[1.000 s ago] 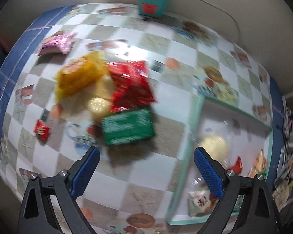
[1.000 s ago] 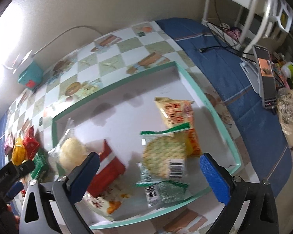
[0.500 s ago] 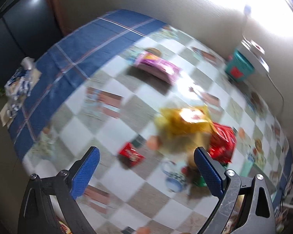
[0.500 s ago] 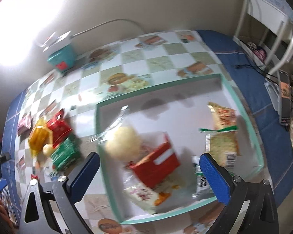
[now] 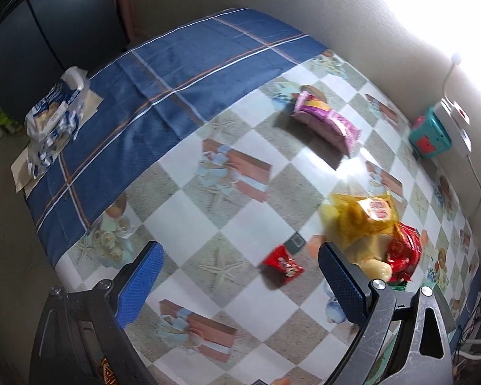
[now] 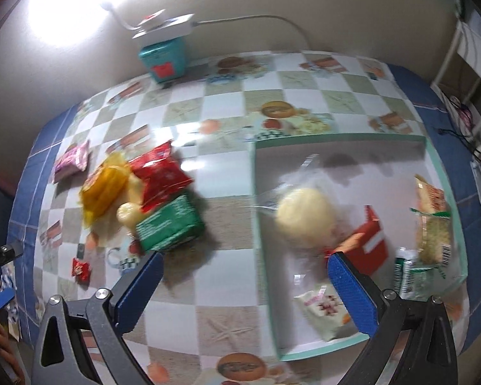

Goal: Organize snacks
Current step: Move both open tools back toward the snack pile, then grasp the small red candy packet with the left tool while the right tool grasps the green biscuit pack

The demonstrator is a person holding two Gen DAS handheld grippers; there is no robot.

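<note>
Both tongs empty, jaws spread wide. Left gripper (image 5: 237, 276) hangs over the checked oilcloth table (image 5: 189, 211), near its blue-bordered end. Right gripper (image 6: 243, 284) hangs over the strip of table between the loose heap and the shallow white tray with a mint-green rim (image 6: 254, 192).

Loose snacks not yet in the tray:
- small red foil sachet (image 5: 282, 264), lying flat just ahead of the left gripper and a little toward its right finger. Long axis runs slantwise across the gap, not square to it.
- heap beyond that finger: crinkled yellow bag (image 5: 365, 218), red foil packet (image 5: 404, 252), pale round bun (image 5: 376, 268), touching one another.
- pink-and-purple wrapper (image 5: 324, 120), alone, well apart toward the wall.
- green flat packet (image 6: 170, 226), seen from the right wrist, at the near edge of the heap, just ahead of the right gripper's left finger.

Tray already holds a wrapped round bun (image 6: 306, 216), a red carton (image 6: 367, 248) and several packets.

Judgement: the left gripper is nearer the sachet and the pink wrapper; the right one is nearer the green packet and the tray. For the sachet, a slight wrist turn would set the fingers across its short side. It is thin and flat, so the pads must come right down to the cloth.
</note>
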